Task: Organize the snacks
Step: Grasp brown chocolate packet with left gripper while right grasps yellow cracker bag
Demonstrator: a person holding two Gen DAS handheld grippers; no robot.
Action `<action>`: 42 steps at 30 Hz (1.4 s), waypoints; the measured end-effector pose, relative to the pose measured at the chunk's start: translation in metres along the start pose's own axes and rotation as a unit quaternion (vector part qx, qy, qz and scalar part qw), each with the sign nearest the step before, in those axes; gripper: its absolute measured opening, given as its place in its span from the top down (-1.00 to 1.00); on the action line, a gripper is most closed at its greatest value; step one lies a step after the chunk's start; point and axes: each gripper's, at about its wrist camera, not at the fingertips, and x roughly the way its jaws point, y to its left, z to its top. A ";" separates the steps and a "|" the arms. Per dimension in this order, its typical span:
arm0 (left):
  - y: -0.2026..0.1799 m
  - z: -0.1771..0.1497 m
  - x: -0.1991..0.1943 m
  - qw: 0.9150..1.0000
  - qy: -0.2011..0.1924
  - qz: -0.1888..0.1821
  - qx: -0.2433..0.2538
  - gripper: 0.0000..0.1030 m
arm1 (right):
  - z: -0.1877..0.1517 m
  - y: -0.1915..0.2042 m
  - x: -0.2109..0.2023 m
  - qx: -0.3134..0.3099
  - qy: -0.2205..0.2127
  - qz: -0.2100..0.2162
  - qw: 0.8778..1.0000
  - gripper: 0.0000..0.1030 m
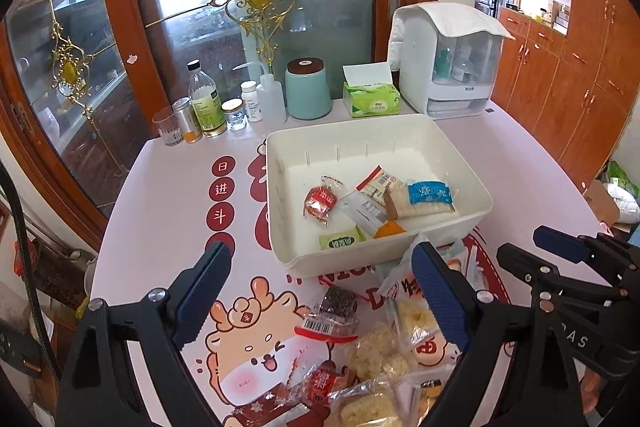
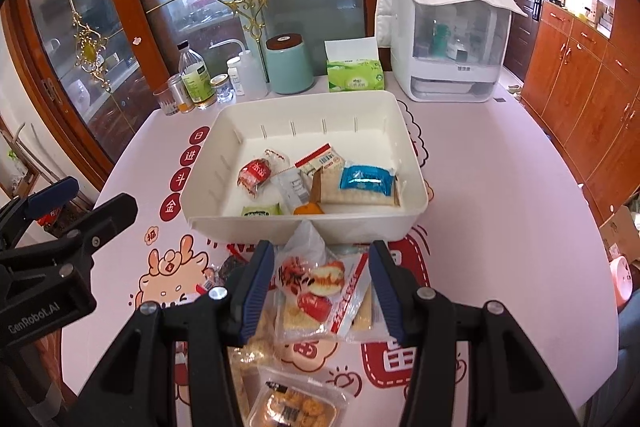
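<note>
A white plastic bin (image 1: 380,123) (image 2: 304,99) stands mid-table. In it lie a red packet (image 1: 320,203), a blue packet (image 2: 366,179), a green packet (image 2: 260,211) and a few more. My right gripper (image 2: 320,247) is just before the bin's front wall. Its pads are shut on a clear snack packet with red print (image 2: 316,287), which is crumpled between them. My left gripper (image 1: 320,251) is open wide over a loose pile of snacks (image 1: 372,347) with nothing between its fingers. The right gripper (image 1: 520,242) also shows at the right of the left wrist view.
Along the table's back edge stand bottles and jars (image 1: 206,103), a teal canister (image 1: 308,89), a green tissue box (image 1: 370,99) and a white covered cabinet (image 1: 452,67). A tray of biscuits (image 2: 292,407) lies near the front edge. Glass doors rise behind the table.
</note>
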 end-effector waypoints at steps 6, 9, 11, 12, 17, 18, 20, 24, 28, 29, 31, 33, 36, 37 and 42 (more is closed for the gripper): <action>0.006 -0.020 -0.003 1.000 0.007 -0.003 0.007 -0.77 | -0.017 -0.001 -0.006 0.002 0.006 -0.004 1.000 0.03; 0.009 -0.032 -0.003 1.000 0.016 -0.002 0.012 -0.77 | -0.029 -0.004 -0.010 0.002 0.011 -0.005 1.000 0.03; 0.013 -0.041 -0.003 1.000 0.022 -0.002 0.014 -0.77 | -0.037 -0.007 -0.013 0.003 0.013 0.000 1.000 0.03; 0.015 -0.045 -0.003 1.000 0.024 -0.001 0.015 -0.77 | -0.042 -0.009 -0.015 0.002 0.013 0.004 1.000 0.03; 0.027 -0.065 -0.001 0.999 0.039 0.005 0.017 -0.77 | -0.058 -0.016 -0.016 -0.003 0.023 0.005 1.000 0.03; 0.030 -0.070 0.000 0.999 0.042 0.007 0.019 -0.77 | -0.062 -0.018 -0.016 -0.002 0.027 0.007 1.000 0.03; 0.035 -0.080 0.001 0.999 0.047 0.008 0.022 -0.77 | -0.070 -0.021 -0.014 0.001 0.037 0.013 0.999 0.03; 0.043 -0.103 0.010 0.997 0.061 0.005 0.038 -0.77 | -0.090 -0.026 -0.002 0.018 0.070 0.020 0.997 0.03; 0.049 -0.128 0.028 0.993 0.095 -0.001 0.067 -0.77 | -0.113 -0.028 0.016 0.045 0.114 0.028 0.992 0.03; 0.050 -0.135 0.034 0.992 0.106 -0.009 0.074 -0.77 | -0.117 -0.028 0.019 0.052 0.122 0.032 0.991 0.03; 0.052 -0.146 0.044 0.988 0.126 -0.022 0.090 -0.77 | -0.126 -0.029 0.028 0.072 0.141 0.037 0.987 0.03; 0.053 -0.158 0.053 0.984 0.143 -0.028 0.107 -0.77 | -0.135 -0.029 0.036 0.093 0.156 0.040 0.983 0.02; 0.054 -0.173 0.069 0.976 0.171 -0.037 0.127 -0.77 | -0.148 -0.030 0.049 0.123 0.179 0.047 0.975 -0.12; 0.055 -0.178 0.072 0.975 0.176 -0.038 0.131 -0.77 | -0.151 -0.029 0.053 0.131 0.185 0.049 0.973 -0.19; 0.063 -0.197 0.093 0.966 0.211 -0.045 0.141 -0.77 | -0.165 -0.026 0.067 0.162 0.205 0.050 0.964 -0.33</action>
